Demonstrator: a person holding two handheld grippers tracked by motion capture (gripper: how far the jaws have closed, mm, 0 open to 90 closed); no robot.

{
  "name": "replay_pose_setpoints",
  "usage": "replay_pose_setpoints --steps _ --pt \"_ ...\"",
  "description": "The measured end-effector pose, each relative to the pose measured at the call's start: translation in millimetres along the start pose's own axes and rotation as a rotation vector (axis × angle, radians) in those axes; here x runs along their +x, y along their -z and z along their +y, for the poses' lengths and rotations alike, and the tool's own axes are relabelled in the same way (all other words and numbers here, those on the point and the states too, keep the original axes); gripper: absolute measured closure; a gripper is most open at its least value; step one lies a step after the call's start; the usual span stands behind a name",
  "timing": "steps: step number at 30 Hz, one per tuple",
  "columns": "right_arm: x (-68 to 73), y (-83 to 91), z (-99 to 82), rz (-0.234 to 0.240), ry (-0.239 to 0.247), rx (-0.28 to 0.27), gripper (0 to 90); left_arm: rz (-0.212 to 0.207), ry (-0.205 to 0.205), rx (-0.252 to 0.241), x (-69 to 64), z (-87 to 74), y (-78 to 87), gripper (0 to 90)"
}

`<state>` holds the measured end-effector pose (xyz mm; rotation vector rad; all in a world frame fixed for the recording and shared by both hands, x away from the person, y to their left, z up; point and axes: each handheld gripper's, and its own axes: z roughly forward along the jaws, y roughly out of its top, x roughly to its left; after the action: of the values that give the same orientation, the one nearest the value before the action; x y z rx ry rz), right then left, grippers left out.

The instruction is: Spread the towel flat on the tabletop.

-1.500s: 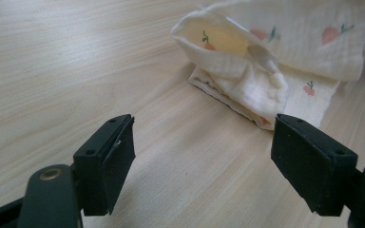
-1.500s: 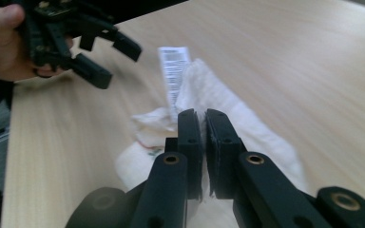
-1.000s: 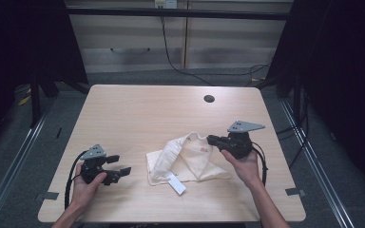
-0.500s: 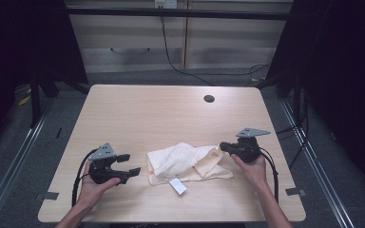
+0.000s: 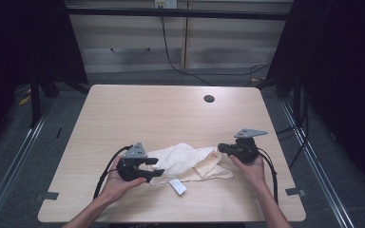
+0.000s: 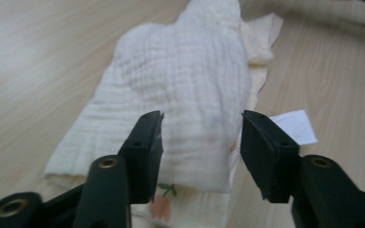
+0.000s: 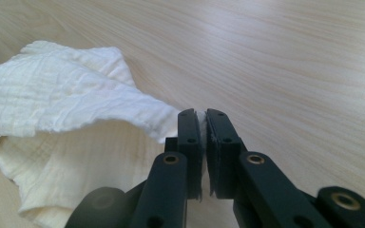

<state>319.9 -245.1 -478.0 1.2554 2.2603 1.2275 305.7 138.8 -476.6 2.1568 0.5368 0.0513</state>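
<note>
Cream muslin cloth (image 5: 185, 161) lies crumpled on the light wood table (image 5: 161, 114), in the near half toward 6 o'clock of the tabletop in the high view. Its long axis runs roughly 9-to-3 o'clock across the table, slightly tilted, the 3 o'clock end a little higher in frame than the 9 o'clock end. A white upper fold lies over a yellower lower layer. A small white tag (image 5: 177, 186) sticks out from the cloth's near edge, pointing toward about 5 o'clock. Left gripper (image 5: 153, 167) is held in the person's left hand (image 5: 116, 183) at the cloth's 9 o'clock end, jaws aimed toward 3 o'clock. In the left gripper view the left gripper's jaws stand wide apart, one on either side of the white fold, with the cloth (image 6: 190, 95) stretching away toward 12 o'clock and the tag (image 6: 292, 126) just past the jaw at 3 o'clock; whether the jaws touch the fabric cannot be told. A small printed fruit motif (image 6: 161, 202) shows on the lower layer between the jaws. Right gripper (image 5: 223, 148), in the right hand (image 5: 252, 168), sits at the cloth's 3 o'clock end, jaws aimed toward 9 o'clock. In the right gripper view its jaws are closed nearly together, pinching a thin edge of the white fold (image 7: 76, 109), which lifts off toward 10 o'clock above the yellower layer. A round dark hole (image 5: 209, 99) sits in the table near the far edge, well apart from the cloth.
</note>
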Motion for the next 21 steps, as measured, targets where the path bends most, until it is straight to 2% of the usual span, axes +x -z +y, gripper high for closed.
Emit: replay_pose_setpoints --steps 3,5,7,11,13,15,16,19,21 --pt "-0.3 0.8 0.0 0.000 0.002 -0.003 85.3 0.012 0.006 0.038 0.4 -1.7 -3.9 72.3" --pt "-0.6 1.5 0.2 -0.003 -0.002 -0.007 85.2 -0.008 0.012 0.026 1.0 -1.5 -3.0 80.8" --pt "-0.2 2.5 0.5 -0.002 -0.001 -0.010 85.2 -0.031 0.029 0.000 0.2 0.3 0.8 85.3" --pt "-0.4 3.5 1.4 -0.004 -0.005 -0.018 85.3 -0.087 0.062 -0.053 4.1 6.7 10.1 86.5" --pt "-0.7 3.0 1.5 -0.004 -0.006 -0.017 85.2 -0.065 0.067 -0.059 8.6 8.2 14.3 86.4" --pt "-0.8 2.0 1.3 -0.003 -0.002 -0.016 85.3 -0.049 0.078 -0.040 14.9 6.6 14.0 86.2" --pt "-0.5 1.5 1.2 -0.004 -0.003 -0.012 85.2 -0.031 0.082 -0.027 18.8 4.9 12.0 86.1" --pt "-0.3 0.2 0.6 -0.005 -0.007 -0.005 85.3 -0.019 0.117 0.014 33.0 -1.2 -0.7 85.9" --pt "-0.5 -0.6 0.1 -0.004 -0.001 -0.003 85.3 -0.002 0.117 0.032 37.2 -2.4 -7.4 84.7"
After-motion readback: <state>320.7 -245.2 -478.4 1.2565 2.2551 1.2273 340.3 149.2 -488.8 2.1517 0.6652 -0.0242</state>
